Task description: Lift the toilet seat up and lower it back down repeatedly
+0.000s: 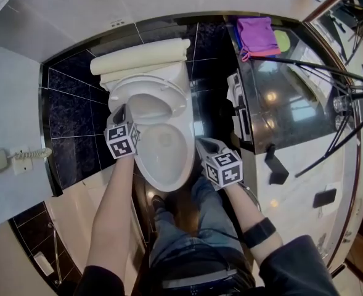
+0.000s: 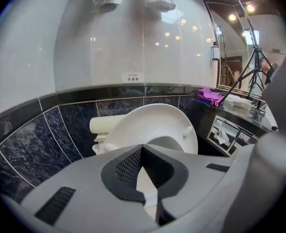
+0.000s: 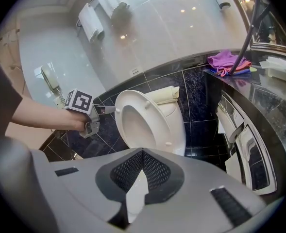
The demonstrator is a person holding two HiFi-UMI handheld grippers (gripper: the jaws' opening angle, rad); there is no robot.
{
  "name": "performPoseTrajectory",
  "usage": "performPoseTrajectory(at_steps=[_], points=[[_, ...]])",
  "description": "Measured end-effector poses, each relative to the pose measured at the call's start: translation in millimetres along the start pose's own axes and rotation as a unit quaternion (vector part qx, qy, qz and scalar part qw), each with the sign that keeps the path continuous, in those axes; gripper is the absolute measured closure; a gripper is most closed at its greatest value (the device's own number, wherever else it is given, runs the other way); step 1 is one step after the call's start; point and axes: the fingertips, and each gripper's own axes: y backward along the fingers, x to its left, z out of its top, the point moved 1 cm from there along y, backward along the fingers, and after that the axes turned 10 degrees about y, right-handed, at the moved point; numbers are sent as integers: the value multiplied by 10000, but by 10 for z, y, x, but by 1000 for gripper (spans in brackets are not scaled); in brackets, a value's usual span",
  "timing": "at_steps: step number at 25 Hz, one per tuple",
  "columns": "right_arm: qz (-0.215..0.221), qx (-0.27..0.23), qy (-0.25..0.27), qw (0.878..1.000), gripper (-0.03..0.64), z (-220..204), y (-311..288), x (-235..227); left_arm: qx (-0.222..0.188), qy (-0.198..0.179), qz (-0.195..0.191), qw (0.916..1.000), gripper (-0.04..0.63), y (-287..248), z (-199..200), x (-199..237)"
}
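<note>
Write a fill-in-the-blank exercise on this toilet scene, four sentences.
1. The seat is ____, not flat on the bowl.
2. The ____ hand-held gripper is at the seat's rim.
3. The cloth on the counter is ____.
4. The right hand-held gripper has its jaws ____.
Missing words: raised; left; purple; shut.

Grey left tool and right tool, black-white marker cubes, black wristband, blue jeans
</note>
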Motion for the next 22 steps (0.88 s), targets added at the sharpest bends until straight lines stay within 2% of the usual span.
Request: performPoseTrajectory(at_steps=[9,17,22], points=[[28,-166,231,9996,601,227,68,273,94,-368,-262,9989,595,518,-96,-188],[-286,-298,632,9971,601,457,452,606,-69,-535,-707,9960,595,1494,-53,-370],[-437,-277,957,9941,601,476,795,867,-169,-413,-883,9951,595,2169,-80,-351]])
